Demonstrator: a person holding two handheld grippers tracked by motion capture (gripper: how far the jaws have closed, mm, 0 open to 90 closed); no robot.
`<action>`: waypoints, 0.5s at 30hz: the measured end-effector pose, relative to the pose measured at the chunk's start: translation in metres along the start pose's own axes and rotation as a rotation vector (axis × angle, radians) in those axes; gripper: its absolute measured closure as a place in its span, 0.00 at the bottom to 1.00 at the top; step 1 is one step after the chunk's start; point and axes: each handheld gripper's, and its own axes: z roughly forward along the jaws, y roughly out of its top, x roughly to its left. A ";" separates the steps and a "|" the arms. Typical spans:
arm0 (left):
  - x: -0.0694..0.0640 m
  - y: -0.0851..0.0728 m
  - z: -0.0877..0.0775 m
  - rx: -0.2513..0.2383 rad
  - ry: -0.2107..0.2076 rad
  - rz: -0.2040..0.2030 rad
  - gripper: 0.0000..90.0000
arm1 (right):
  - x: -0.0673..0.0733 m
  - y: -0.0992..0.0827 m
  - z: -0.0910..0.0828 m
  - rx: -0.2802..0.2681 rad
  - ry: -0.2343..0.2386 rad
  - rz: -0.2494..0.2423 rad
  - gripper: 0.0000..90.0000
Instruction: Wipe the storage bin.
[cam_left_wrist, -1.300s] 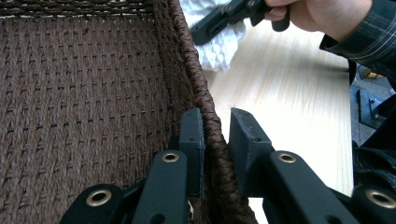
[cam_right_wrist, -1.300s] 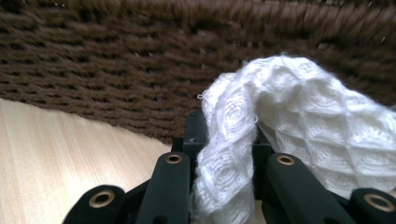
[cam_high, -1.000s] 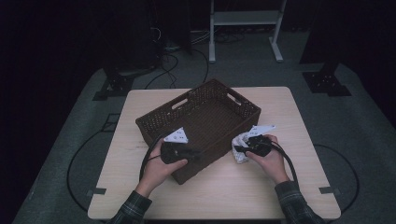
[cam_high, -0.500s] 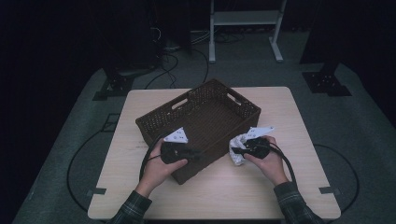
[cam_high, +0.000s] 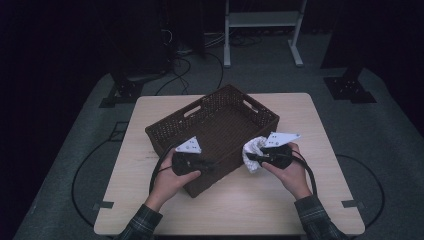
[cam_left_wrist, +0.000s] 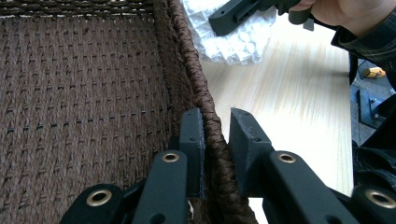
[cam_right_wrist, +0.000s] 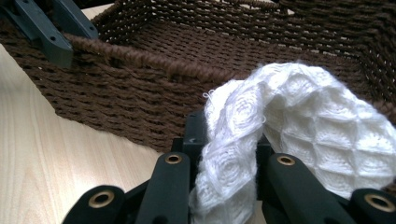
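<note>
Right gripper view looks along black jaws pressed together on a fold of a white knitted cloth (cam_right_wrist: 299, 121), which bulges up and hangs to one side just in front of the brown woven basket (cam_right_wrist: 196, 60). Across the rim, the left gripper (cam_left_wrist: 215, 154) has its jaws clamped on the basket's braided edge, one jaw inside the wall and one outside. From the high view, the right gripper (cam_high: 257, 156) holds the cloth beside the basket's near right wall, above the table (cam_high: 300, 200). To do this well, I would judge the cloth should clear the rim fully before crossing over, so no loose fold snags the weave, while the left grip holds the basket steady.
</note>
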 end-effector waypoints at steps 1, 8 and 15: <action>0.000 0.000 0.000 0.000 0.000 0.000 0.83 | 0.000 0.001 0.000 -0.004 0.000 -0.004 0.85; 0.000 0.000 0.000 0.001 0.001 0.000 0.83 | 0.002 -0.003 0.006 0.011 0.010 0.004 0.85; 0.000 0.000 0.000 0.001 0.000 0.000 0.83 | 0.003 -0.009 0.018 0.039 0.031 0.005 0.85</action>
